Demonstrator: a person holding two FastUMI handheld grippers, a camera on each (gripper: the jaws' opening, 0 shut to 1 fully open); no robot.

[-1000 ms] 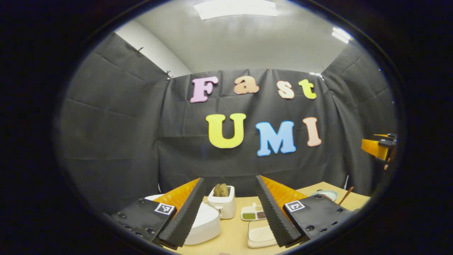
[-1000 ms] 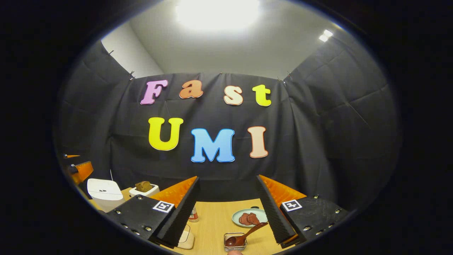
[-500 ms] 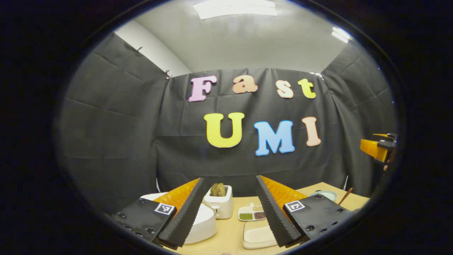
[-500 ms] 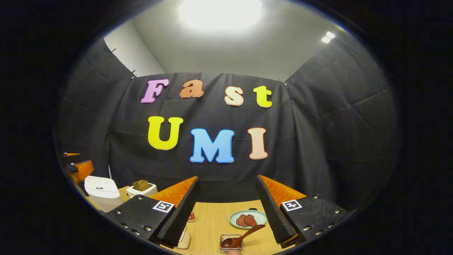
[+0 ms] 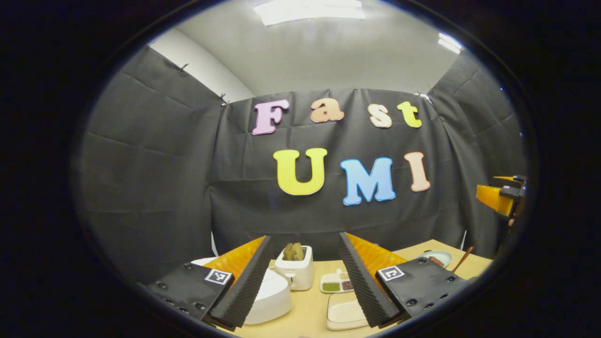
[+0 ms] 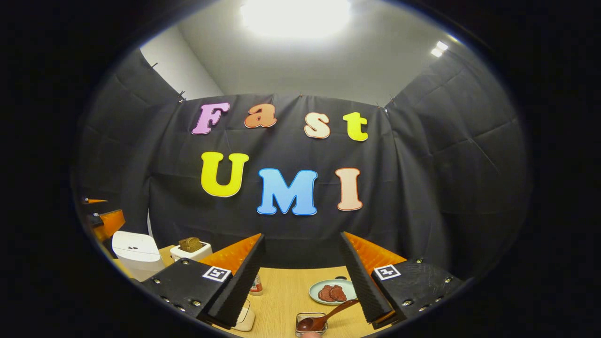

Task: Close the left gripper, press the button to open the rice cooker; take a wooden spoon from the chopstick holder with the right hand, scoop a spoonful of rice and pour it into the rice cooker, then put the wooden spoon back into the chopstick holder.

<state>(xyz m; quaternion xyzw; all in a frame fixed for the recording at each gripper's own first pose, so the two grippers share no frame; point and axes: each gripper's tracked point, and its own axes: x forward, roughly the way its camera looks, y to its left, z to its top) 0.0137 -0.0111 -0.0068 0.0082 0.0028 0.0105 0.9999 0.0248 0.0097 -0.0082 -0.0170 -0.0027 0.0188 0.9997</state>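
Both tools hover above the table, jaws wide and empty. From the left gripper (image 5: 305,281), the closed rice cooker (image 5: 270,295) lies at seven o'clock. Pressing hasn't begun; its jaws must shut first. The right gripper (image 6: 303,277) hovers over the wooden spoon (image 6: 324,319).

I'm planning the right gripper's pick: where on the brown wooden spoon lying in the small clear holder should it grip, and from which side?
Probably the bare handle. In the right gripper view the brown wooden spoon has its bowl down in the small clear holder, and the handle slants up and right toward the open right gripper. Come from above, fingers either side of the upper handle, clear of the green plate.
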